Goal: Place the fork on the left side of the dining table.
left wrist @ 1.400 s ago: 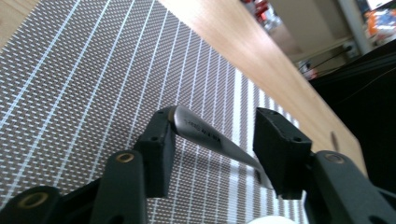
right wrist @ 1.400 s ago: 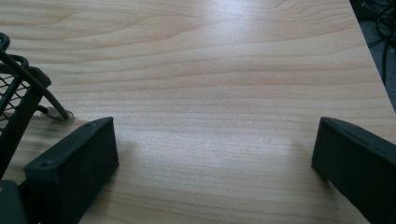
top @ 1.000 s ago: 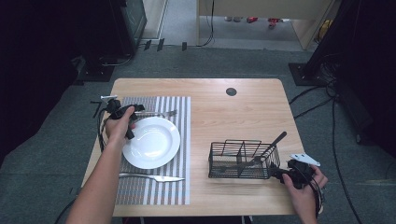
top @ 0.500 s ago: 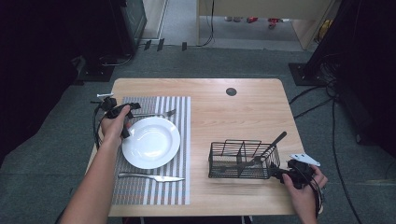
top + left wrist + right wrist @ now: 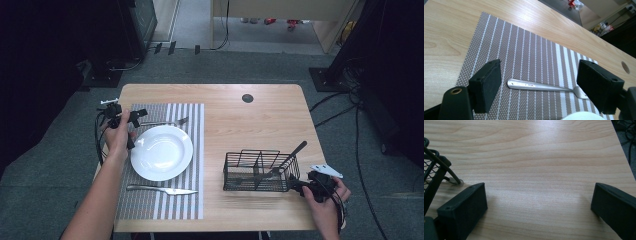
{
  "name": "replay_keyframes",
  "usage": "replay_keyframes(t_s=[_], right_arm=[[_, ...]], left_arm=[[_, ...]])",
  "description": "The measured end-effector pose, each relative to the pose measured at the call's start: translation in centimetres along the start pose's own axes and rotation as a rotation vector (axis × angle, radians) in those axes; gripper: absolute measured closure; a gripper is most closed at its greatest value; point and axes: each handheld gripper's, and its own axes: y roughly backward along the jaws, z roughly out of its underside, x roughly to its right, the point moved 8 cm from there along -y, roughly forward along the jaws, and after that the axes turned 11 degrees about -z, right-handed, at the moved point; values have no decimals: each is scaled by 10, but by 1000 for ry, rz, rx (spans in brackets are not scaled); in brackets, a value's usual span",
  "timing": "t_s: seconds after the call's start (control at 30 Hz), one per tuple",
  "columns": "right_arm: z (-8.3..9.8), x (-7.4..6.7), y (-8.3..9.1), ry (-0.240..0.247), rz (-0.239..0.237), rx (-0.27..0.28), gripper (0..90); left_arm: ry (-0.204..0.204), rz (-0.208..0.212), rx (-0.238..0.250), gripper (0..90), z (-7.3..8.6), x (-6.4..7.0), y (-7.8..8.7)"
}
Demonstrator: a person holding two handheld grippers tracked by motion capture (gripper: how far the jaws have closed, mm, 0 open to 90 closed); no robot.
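Note:
A silver fork (image 5: 165, 122) lies on the striped placemat (image 5: 192, 200), just beyond a white plate (image 5: 161, 152). My left gripper (image 5: 134, 127) hovers at the fork's handle end. In the left gripper view the fork (image 5: 541, 86) lies flat on the mat, in line with the gap, and my left gripper (image 5: 537, 72) touches nothing. Its jaws have just been opening and stand wide, open. My right gripper (image 5: 300, 187) rests low at the right end of the black wire caddy (image 5: 260, 170). In the right gripper view my right gripper (image 5: 539, 195) is open over bare wood.
A knife (image 5: 162, 190) lies on the mat in front of the plate. A long utensil (image 5: 287, 159) leans out of the caddy. The caddy's corner (image 5: 434, 170) sits close to the right gripper's jaw. The wooden table (image 5: 250, 125) has a cable hole (image 5: 247, 98) at the back.
The left hand has lifted and drawn back to the left from the fork while its jaws widened. The fork stays on the mat. The right hand has not moved.

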Motion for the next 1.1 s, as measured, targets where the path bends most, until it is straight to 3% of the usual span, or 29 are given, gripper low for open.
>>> replay_keyframes(t_s=[0.1,0.2,0.23,0.3,0.57,0.67,0.83,1.03,1.1], right_arm=[[0,0,0,0,0,0,0],[0,0,0,0,0,0,0],[0,0,0,0,0,0,0],[0,0,0,0,0,0,0],[0,0,0,0,0,0,0],[0,0,0,0,0,0,0],[0,0,0,0,0,0,0],[0,0,0,0,0,0,0],[0,0,0,0,0,0,0]], left_arm=[[-8,14,7,205,1,2,5],[-69,-39,15,191,4,3,9],[-69,-39,15,186,4,3,9],[-117,-64,14,178,6,4,13],[-147,-83,54,154,10,1,28],[-176,-105,70,151,13,-3,36],[-218,-105,93,130,15,-3,51],[-276,-100,82,91,22,-1,69],[-285,-95,78,26,24,-1,71]])
